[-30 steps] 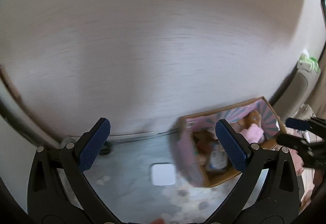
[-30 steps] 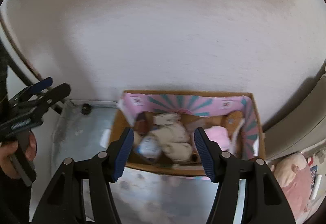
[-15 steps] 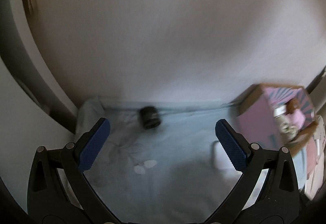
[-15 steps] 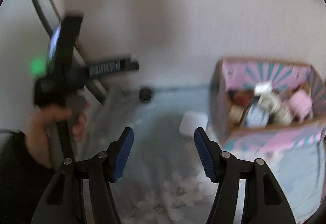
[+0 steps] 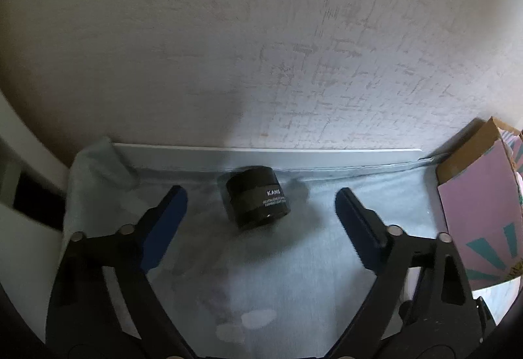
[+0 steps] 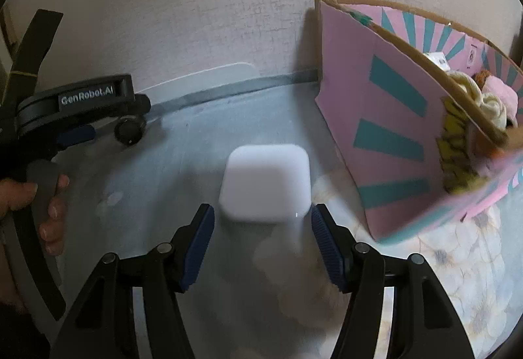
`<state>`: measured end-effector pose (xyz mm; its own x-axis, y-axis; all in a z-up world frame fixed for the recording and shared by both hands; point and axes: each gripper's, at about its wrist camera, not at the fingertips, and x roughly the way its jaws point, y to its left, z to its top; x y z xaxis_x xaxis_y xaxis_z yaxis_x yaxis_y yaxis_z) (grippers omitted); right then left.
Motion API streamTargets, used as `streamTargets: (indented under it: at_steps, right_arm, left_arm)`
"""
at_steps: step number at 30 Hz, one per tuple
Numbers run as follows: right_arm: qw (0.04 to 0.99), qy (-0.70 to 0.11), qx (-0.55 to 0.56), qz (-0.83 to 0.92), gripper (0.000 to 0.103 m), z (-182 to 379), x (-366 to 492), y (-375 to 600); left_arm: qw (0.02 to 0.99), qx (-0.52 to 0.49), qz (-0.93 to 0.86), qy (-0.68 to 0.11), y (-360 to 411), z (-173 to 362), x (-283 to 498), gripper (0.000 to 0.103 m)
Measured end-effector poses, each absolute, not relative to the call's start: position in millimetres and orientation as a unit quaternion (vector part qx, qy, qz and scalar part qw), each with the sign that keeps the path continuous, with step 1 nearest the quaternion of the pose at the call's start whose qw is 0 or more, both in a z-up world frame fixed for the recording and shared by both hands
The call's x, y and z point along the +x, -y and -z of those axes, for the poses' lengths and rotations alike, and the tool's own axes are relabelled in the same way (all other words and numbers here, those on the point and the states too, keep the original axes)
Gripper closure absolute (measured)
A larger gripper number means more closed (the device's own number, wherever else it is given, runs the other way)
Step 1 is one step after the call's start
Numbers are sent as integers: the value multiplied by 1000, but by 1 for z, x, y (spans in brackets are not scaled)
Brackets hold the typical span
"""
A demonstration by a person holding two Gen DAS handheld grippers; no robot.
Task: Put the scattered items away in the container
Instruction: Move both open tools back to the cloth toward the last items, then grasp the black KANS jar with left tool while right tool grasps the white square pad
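Note:
A black round jar (image 5: 256, 200) lies on its side on the pale blue cloth near the wall. My left gripper (image 5: 261, 215) is open, its fingers on either side of the jar and just short of it. The jar also shows small in the right wrist view (image 6: 129, 131). A white rounded-square case (image 6: 266, 182) lies on the cloth. My right gripper (image 6: 263, 241) is open and empty, its tips at the case's near edge. The pink and teal cardboard box (image 6: 389, 127) stands at the right against the wall, with soft items inside; its side shows in the left wrist view (image 5: 480, 215).
A textured wall (image 5: 261, 48) rises right behind the jar and the box. The cloth (image 6: 457, 277) has a flower print at the near right. The person's hand (image 6: 36, 192) holds the left gripper's handle at the left edge.
Both grippers swung left, away from the box, and came lower. The left one closed in on the black jar; the right one closed in on the white case. Both stayed open.

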<state>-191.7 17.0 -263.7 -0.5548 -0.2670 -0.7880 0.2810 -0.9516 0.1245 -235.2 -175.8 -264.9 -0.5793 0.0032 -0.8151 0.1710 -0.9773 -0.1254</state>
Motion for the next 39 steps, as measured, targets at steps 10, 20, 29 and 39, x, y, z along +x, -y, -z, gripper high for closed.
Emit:
streamTargets:
  at_steps: [10, 20, 29, 39]
  right_arm:
    - [161, -24, 430, 888, 45, 262, -193, -7]
    - [189, -60, 423, 884, 45, 254, -200, 4]
    - [206, -116, 431, 871, 24, 258, -205, 16]
    - [230, -140, 430, 862, 39, 247, -204, 13]
  left_arm:
    - [38, 462, 880, -109, 181, 275, -240, 28]
    - [34, 462, 877, -127, 188, 275, -240, 28]
    - [33, 465, 878, -110, 194, 278, -246, 57]
    - [33, 461, 881, -102, 197, 278, -242, 68]
